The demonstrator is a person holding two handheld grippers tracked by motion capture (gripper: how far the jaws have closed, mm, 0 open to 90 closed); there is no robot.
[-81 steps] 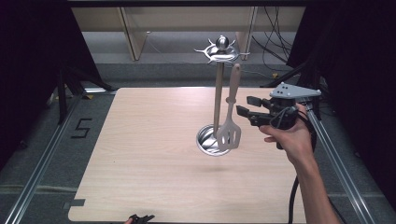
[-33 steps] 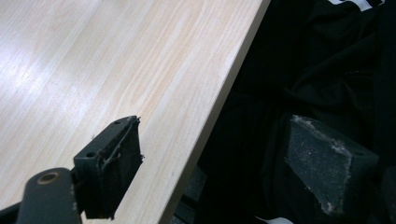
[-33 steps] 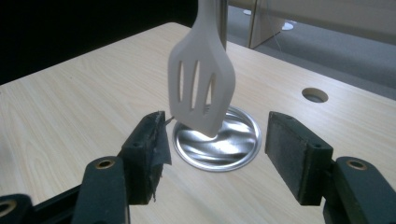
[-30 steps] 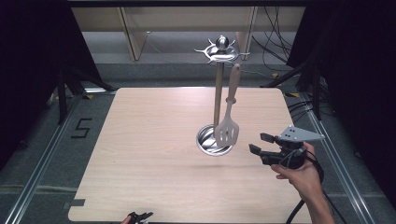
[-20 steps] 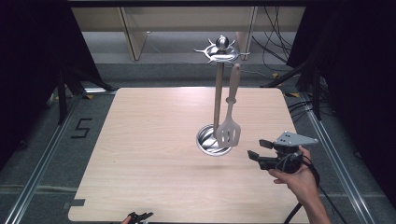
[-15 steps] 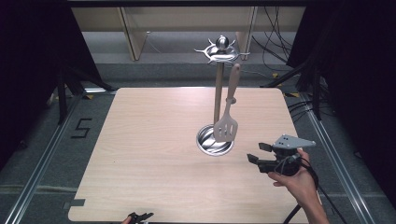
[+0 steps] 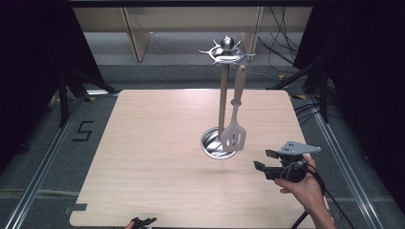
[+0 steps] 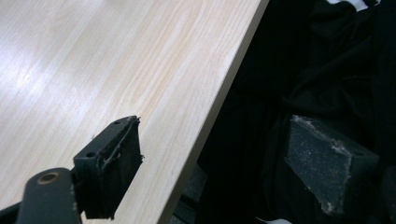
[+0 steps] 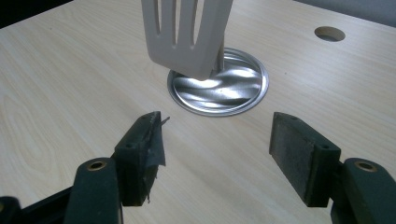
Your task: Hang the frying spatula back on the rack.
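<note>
A pale slotted spatula (image 7: pixel 233 136) hangs by its handle from the hooked top of a metal utensil stand (image 7: pixel 223 98), and its blade (image 9: pixel 187 32) hovers over the stand's round steel base (image 9: pixel 233 91). My right gripper (image 7: pixel 264 160) is low over the table, in front and to the right of the base. It is open, its jaws have just been opening, and nothing is between them (image 9: pixel 217 122). My left gripper (image 7: pixel 143 222) sits at the table's near edge, open, with its jaws (image 8: pixel 215 130) straddling that edge.
The light wooden table (image 7: pixel 157 143) has a round hole (image 9: pixel 329 33) beyond the stand's base. Metal rails (image 7: pixel 43 167) run along both sides on the grey floor. Black cloth (image 8: pixel 327 70) hangs below the near edge, and cables (image 7: pixel 282 52) lie at the back right.
My right gripper has left the spatula's handle height and dropped toward the near right of the table, spreading its jaws. The spatula stays hanging and sways slightly. The left gripper has not moved.
</note>
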